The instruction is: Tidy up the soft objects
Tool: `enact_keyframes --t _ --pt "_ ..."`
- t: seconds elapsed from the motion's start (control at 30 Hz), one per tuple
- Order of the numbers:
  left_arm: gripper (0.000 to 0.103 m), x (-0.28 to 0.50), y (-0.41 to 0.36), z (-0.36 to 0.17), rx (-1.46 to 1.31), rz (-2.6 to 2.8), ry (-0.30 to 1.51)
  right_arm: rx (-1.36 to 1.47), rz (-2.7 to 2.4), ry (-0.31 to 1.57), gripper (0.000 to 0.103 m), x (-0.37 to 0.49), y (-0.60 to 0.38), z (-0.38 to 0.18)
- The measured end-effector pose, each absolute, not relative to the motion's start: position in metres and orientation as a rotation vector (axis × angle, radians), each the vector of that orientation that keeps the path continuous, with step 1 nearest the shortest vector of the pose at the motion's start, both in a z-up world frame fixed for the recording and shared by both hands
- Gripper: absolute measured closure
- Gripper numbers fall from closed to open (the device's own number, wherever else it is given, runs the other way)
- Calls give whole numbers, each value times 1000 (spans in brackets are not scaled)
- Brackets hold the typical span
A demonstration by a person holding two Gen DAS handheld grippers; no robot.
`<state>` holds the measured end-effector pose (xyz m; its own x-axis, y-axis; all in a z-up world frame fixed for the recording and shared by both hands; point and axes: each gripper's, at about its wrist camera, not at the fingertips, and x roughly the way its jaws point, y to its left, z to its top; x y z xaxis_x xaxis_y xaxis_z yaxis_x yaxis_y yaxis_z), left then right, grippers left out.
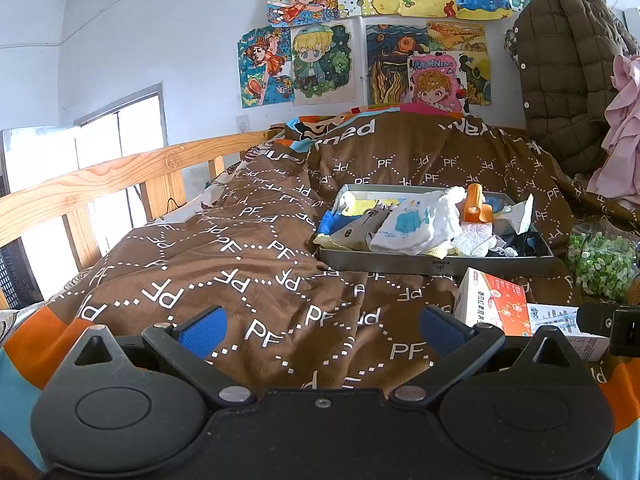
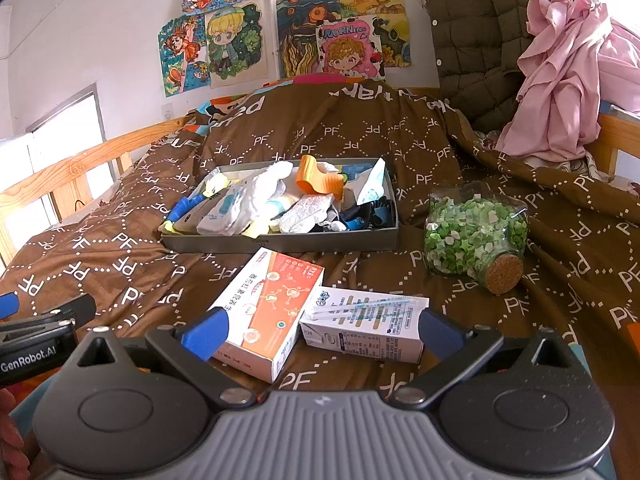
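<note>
A grey tray [image 2: 280, 240] is seen on the brown quilt, well ahead of the right fingers [image 2: 206, 336] and ahead and to the right of the left fingers [image 1: 440, 330]. It is heaped with soft things: white cloth with a blue print [image 2: 224, 210], a quilted white piece [image 2: 306, 212], yellow fabric, dark items at its right end, and an orange piece [image 2: 318, 180] lying on top.

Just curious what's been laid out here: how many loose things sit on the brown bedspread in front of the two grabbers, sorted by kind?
Grey tray heaped with soft bits: 1
Cardboard boxes: 2, the orange-and-white box and the white carton
Corked glass jar of green bits: 1
Total: 4
</note>
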<state>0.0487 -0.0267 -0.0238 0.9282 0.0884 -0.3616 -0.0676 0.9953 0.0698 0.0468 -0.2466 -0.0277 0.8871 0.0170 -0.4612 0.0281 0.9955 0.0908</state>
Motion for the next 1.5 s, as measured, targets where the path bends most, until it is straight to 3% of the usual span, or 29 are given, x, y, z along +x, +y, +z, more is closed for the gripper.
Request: enact_keyframes --t 1.5 --pt "1 42 -21 -30 72 95 393 108 5 507 0 50 -248 -28"
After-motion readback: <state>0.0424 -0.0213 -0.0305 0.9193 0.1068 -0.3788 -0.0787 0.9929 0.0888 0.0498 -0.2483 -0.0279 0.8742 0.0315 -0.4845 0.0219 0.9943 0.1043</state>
